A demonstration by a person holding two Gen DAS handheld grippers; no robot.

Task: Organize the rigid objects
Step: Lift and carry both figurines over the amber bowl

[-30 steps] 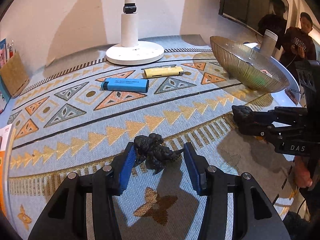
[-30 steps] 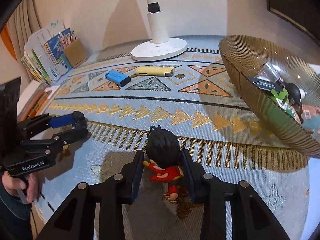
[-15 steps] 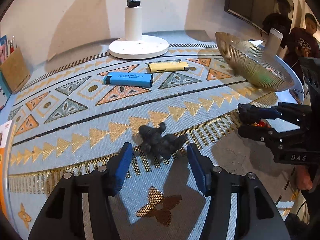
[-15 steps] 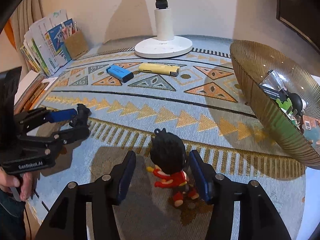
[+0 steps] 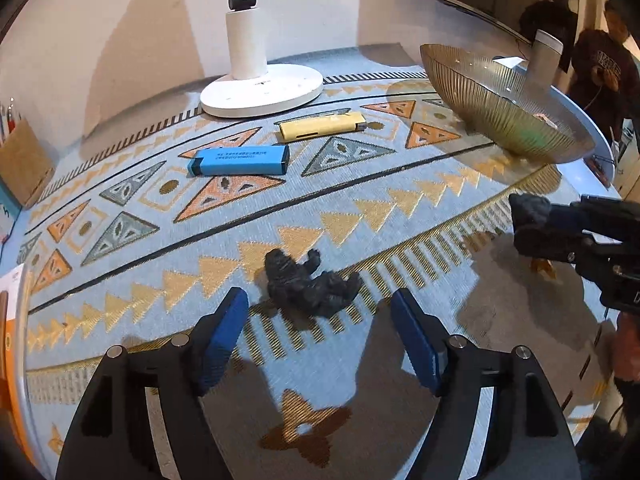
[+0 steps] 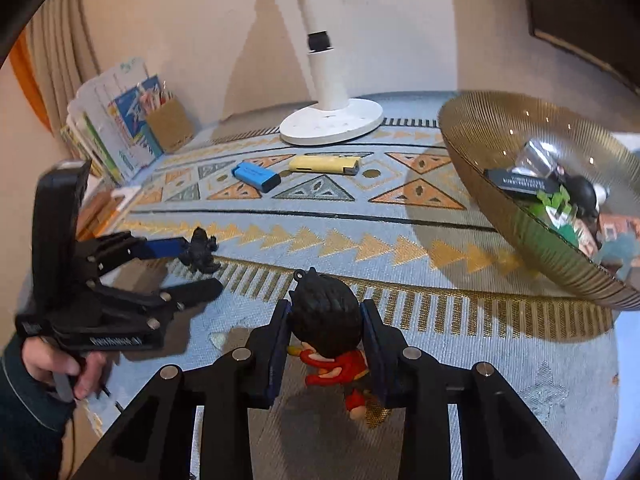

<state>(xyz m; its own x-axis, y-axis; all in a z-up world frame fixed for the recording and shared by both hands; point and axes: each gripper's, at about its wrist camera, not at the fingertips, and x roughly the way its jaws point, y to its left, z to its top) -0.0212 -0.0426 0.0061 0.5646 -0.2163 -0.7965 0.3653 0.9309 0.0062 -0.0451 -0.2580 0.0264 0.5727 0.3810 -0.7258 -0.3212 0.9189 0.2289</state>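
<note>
Two claws: right gripper (image 6: 325, 334) seemingly clamps the doll (image 6: 326, 316); lift straight. Left gripper (image 5: 320, 334), wide, should straddle the black figure (image 5: 310, 286).

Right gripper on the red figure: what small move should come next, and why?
Probably lift. The right gripper looks shut on the red figure, pads against its black head, while it lies on the cloth. The bowl to the right already holds other items.
</note>
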